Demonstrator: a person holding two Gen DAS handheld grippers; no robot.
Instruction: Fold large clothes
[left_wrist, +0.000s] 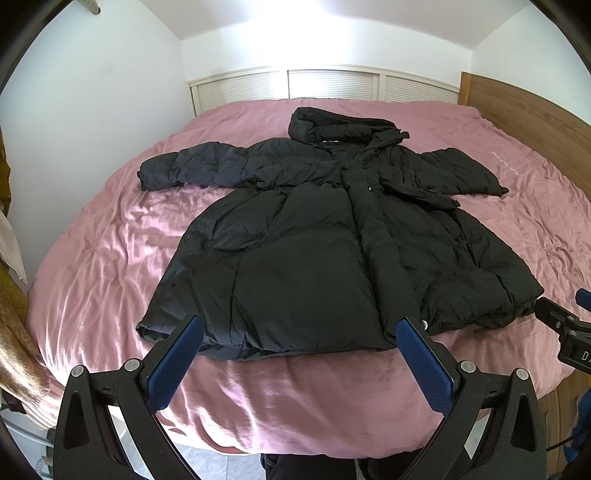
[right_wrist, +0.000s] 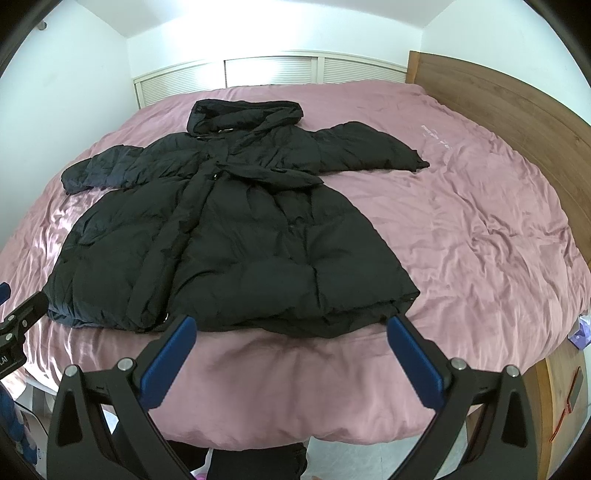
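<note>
Black coat (right_wrist: 221, 236) lies flat on pink bed (right_wrist: 461, 240), right tool (right_wrist: 291, 332) spread.

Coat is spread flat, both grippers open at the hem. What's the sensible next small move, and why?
Probably reach the left gripper forward to the left sleeve: the black coat lies flat on the pink bed, sleeves spread out sideways, nothing held yet.
</note>
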